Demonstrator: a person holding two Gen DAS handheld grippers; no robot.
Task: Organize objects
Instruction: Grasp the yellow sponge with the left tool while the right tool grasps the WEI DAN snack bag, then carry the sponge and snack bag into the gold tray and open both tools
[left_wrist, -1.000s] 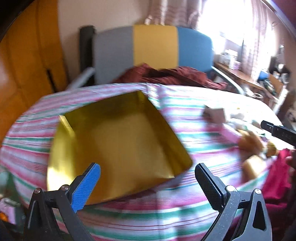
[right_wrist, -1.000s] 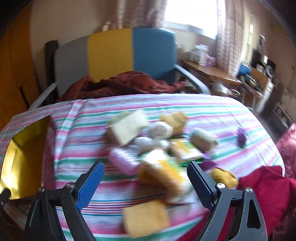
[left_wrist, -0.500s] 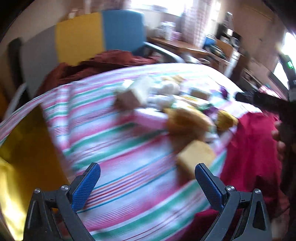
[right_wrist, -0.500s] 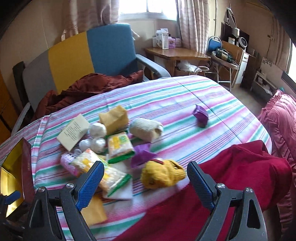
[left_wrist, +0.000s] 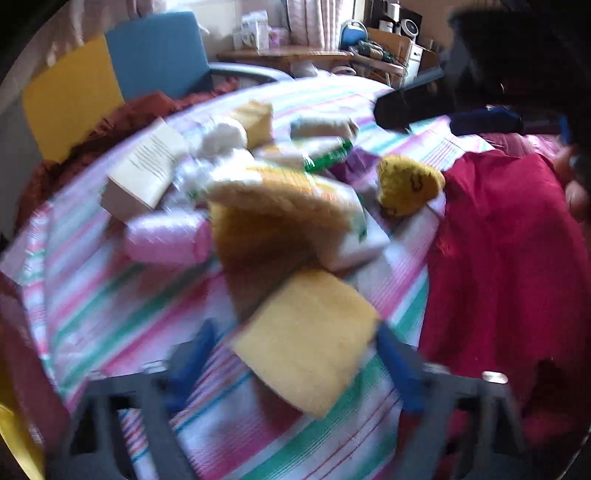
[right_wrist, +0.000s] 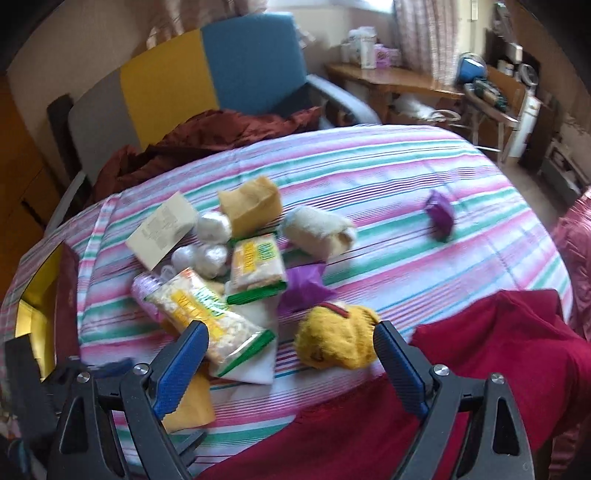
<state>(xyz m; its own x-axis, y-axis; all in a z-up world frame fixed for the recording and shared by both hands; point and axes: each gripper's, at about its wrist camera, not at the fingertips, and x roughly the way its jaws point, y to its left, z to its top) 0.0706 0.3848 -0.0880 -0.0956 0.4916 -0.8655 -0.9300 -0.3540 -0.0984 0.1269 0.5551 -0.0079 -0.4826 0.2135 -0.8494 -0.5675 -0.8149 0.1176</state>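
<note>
A yellow spongy block (left_wrist: 306, 339) lies on the striped cloth near the table's front edge. My left gripper (left_wrist: 293, 369) is down around it, jaws closing, with a gap still showing at the left pad (left_wrist: 190, 362). The picture is blurred. My right gripper (right_wrist: 291, 369) hangs open just above a yellow knitted piece (right_wrist: 336, 339), touching nothing. Beyond lies the pile: a cream box (right_wrist: 162, 230), white balls (right_wrist: 212, 225), a tan block (right_wrist: 251, 206), two snack packets (right_wrist: 256, 266), a cream roll (right_wrist: 317, 232), a pink bottle (left_wrist: 166, 236).
A gold-lined box (right_wrist: 33, 295) with a dark red wall stands open at the table's left edge. A lone purple packet (right_wrist: 439, 216) lies to the right. Red cloth (right_wrist: 480, 369) drapes the front right. A chair (right_wrist: 221, 74) with a brown garment stands behind.
My left gripper swung from over the gold box rightward to the pile, dropped onto the yellow block, and its jaws narrowed. The right gripper shifted right and settled over the knitted piece.
</note>
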